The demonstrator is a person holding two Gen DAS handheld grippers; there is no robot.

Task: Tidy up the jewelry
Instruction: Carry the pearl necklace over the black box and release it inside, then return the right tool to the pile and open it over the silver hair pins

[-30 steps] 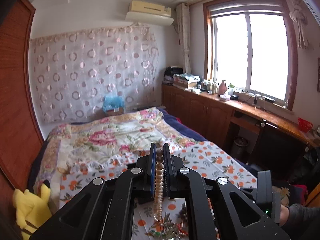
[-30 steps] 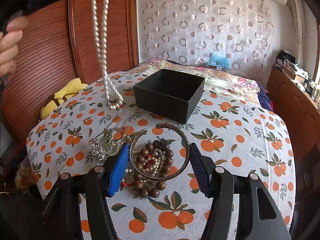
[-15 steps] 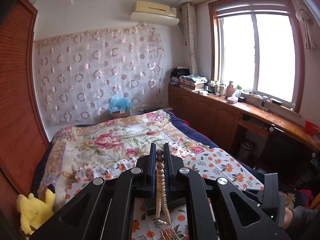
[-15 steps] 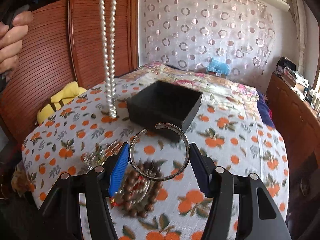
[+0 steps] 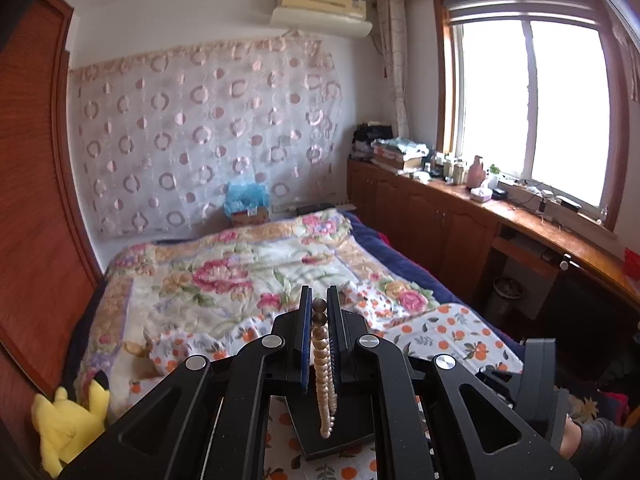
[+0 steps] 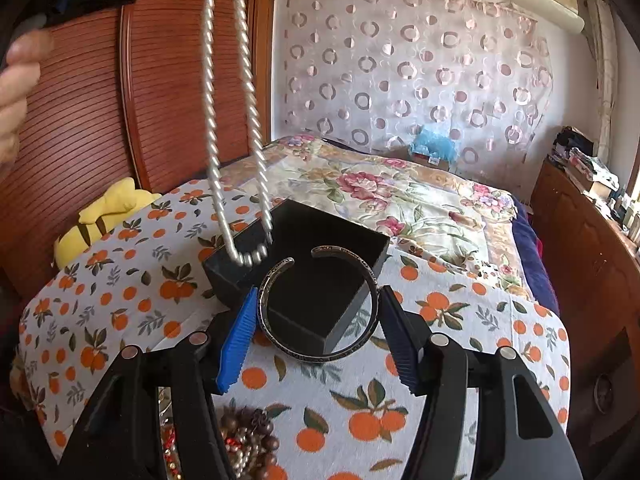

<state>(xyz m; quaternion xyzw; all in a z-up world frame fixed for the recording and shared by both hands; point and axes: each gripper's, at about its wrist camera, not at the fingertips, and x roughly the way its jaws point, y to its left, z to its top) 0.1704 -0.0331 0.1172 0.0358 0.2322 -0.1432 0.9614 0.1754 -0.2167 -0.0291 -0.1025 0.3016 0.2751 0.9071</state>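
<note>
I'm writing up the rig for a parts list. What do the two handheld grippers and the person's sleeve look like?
Both grippers are matte black plastic with triangular cut-outs in the arms and round silver pivot bolts. The right gripper has ridged blue pads on its fingers; the left gripper shows thin blue pads between flat black plates. No cables show. A grey sleeve is visible at the lower right of the left wrist view.

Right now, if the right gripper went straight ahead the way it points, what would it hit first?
Probably the black box. The right gripper, shut on the bangle, points down at it, and the box's open top shows through the ring. Depth is unclear; the hanging pearls look off to the left.
</note>
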